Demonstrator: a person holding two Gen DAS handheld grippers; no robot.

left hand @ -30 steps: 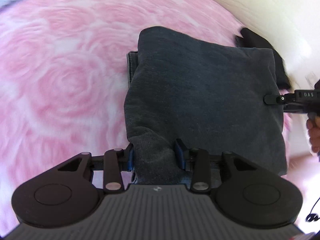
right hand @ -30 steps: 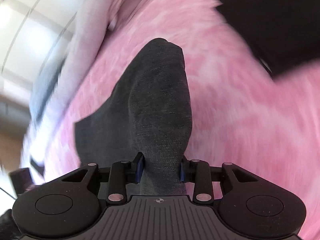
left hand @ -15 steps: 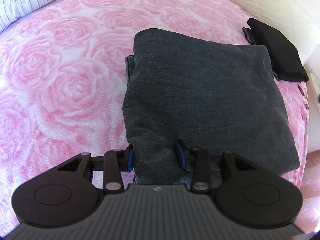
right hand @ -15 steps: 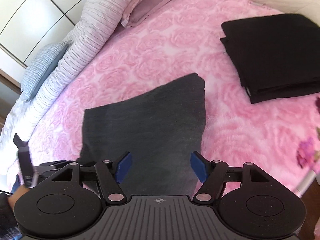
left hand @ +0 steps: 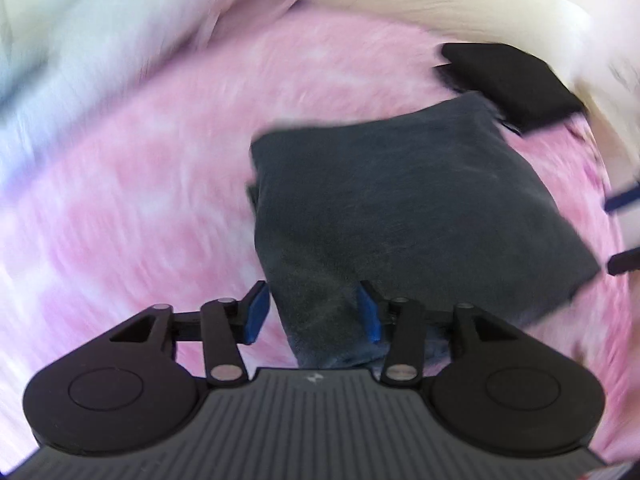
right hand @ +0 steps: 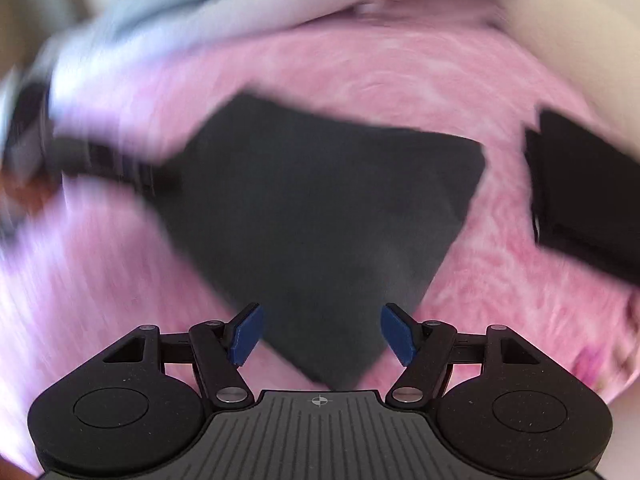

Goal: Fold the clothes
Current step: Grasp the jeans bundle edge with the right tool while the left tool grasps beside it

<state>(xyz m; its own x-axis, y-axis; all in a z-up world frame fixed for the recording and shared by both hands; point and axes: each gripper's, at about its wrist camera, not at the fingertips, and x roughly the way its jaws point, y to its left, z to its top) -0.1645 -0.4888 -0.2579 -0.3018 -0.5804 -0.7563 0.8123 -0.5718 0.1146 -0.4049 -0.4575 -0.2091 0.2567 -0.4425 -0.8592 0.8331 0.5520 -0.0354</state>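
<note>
A pink rose-patterned plush blanket (left hand: 168, 208) covers the bed and fills both blurred views. On it lies the dark grey folded knit garment (left hand: 400, 208), a squarish pad. Just beyond the grey garment's far right corner sits a black folded cloth stack (left hand: 516, 80), apparently touching it in the left view, though the right view shows a strip of pink between them. Pale pillows (right hand: 168, 12) smear along the blanket's far edge, well apart from the grey garment.

The left gripper (left hand: 314, 306) has its blue pads parted around the grey garment's near edge; the right pad seems to touch the cloth, the left pad stands clear, so the grip looks released. The right gripper (right hand: 320, 332) is spread wide above the garment's near corner, holding nothing.

The risks, as I judge them: a pad snagging the top layer could drag it and spoil the fold. The bulging near edge at the left gripper may spring open once free. Any push toward the far right corner could shove the grey garment into the black stack.
</note>
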